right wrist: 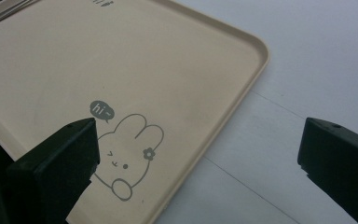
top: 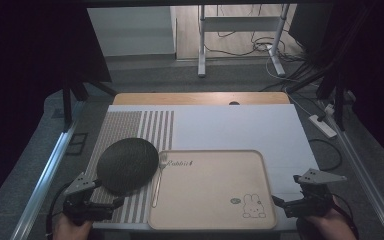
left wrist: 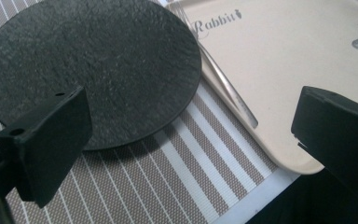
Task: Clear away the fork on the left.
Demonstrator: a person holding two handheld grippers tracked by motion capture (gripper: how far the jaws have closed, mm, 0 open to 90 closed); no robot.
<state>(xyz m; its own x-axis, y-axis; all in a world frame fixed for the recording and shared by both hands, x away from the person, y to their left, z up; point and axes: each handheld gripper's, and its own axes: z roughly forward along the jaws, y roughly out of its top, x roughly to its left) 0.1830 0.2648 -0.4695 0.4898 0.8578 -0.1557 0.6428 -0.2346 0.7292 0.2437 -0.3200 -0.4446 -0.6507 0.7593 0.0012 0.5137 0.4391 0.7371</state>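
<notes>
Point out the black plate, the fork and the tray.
black plate [top: 128, 165], high view, middle of its dark top.
fork [top: 157, 186], high view, midway along its handle.
tray [top: 267, 186], high view, its right rim.

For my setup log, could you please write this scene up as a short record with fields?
plate: dark round plate lying on the striped mat, its right edge over the tray's left rim
tray: beige tray with a rabbit drawing, on the white sheet
fork: fork lying along the tray's left side, partly under the plate's edge
left gripper: left gripper open, holding nothing, near the plate's near edge
right gripper: right gripper open, holding nothing, by the tray's near right corner
</notes>
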